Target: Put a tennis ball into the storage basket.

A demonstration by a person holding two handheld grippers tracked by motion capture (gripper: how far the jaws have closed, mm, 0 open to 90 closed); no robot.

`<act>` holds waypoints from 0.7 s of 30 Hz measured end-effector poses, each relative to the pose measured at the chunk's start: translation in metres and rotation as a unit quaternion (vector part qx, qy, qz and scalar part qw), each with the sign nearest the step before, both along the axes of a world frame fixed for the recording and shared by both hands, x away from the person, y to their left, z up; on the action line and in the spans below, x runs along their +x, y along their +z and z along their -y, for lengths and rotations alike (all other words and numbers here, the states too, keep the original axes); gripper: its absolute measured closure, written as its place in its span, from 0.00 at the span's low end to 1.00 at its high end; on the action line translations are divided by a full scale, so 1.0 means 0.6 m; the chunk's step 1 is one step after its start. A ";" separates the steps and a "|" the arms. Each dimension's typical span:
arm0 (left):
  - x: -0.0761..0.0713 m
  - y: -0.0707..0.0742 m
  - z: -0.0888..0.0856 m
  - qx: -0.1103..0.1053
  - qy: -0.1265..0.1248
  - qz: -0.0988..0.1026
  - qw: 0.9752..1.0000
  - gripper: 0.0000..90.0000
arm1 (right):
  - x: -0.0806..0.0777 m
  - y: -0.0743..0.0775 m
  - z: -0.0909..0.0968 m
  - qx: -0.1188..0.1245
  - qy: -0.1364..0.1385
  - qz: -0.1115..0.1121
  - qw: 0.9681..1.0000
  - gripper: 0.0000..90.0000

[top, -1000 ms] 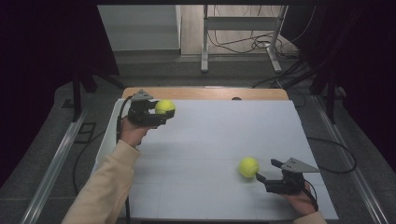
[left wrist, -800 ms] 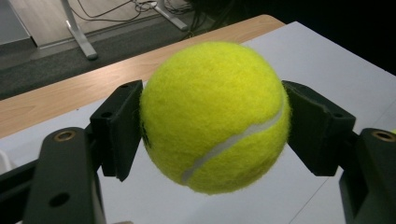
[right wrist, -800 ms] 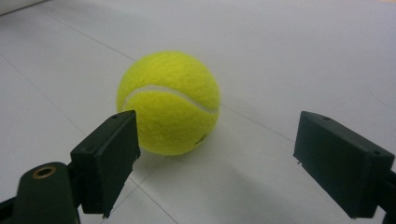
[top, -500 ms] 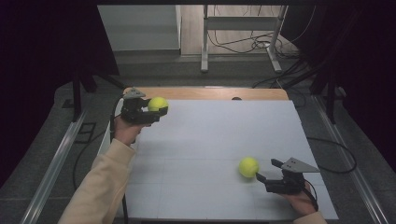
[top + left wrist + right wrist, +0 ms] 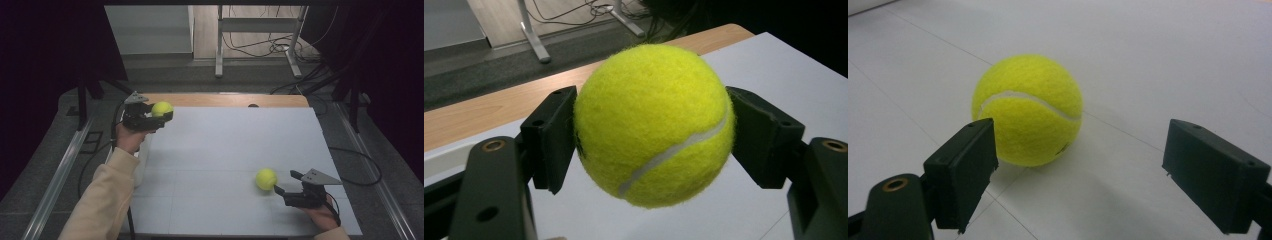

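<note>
Two balls, two claws
Left claw [image 5: 167, 116] grasps a ball [image 5: 654, 125]; right claw [image 5: 1088, 170], released, has another ball [image 5: 1028, 110] just ahead.

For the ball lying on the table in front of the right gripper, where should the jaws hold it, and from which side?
Grip the ball across its widest middle, one pad on each side. It is round, so any diameter works. Come level from where the right gripper is now: its jaws stand open, wider than the ball, which rests just ahead on the table.
</note>
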State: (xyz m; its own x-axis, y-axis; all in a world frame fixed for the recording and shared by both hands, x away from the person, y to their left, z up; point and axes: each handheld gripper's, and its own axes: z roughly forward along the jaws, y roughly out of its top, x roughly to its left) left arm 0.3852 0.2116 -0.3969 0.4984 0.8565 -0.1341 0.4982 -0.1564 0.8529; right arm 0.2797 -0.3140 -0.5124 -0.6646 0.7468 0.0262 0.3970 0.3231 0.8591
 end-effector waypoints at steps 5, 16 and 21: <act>0.001 0.001 -0.011 0.000 0.010 0.000 1.000 0.29 | 0.000 0.000 0.000 -0.002 -0.001 0.000 1.000 0.16; 0.006 0.002 -0.032 0.001 0.030 0.000 1.000 0.29 | 0.000 0.000 0.001 0.000 -0.001 0.000 1.000 0.16; 0.009 -0.001 -0.044 0.000 0.042 -0.004 0.999 0.29 | 0.000 0.000 0.001 0.000 -0.002 0.000 1.000 0.16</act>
